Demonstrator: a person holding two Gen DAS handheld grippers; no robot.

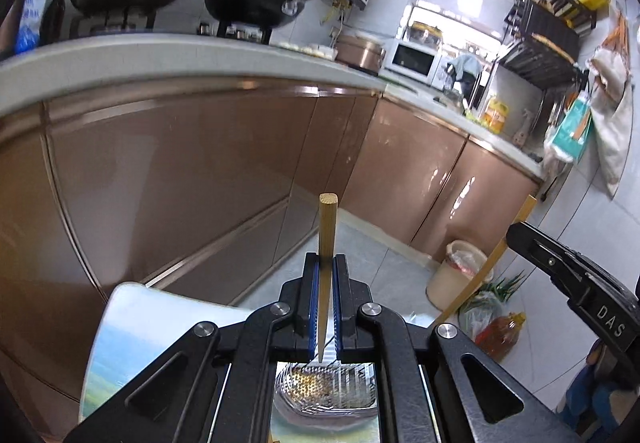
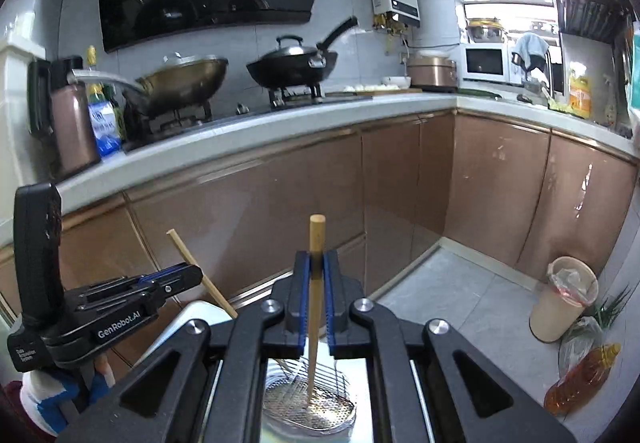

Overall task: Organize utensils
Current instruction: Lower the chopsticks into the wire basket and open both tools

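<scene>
Currently we hold one chopstick per gripper, both over the drainer.
Left gripper (image 1: 325, 263) fingers pinch left chopstick (image 1: 327, 227), upright at frame center; right gripper (image 2: 316, 263) fingers pinch right chopstick (image 2: 316, 243), likewise. Mesh drainer basket (image 2: 310, 401) sits bottom center on the tabletop (image 1: 120, 323), below both tips.

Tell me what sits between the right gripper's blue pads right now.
A single wooden chopstick, clamped upright between the right gripper pads, thick end up and tip down over the perforated metal holder. The right wrist view shows it plainly.
</scene>
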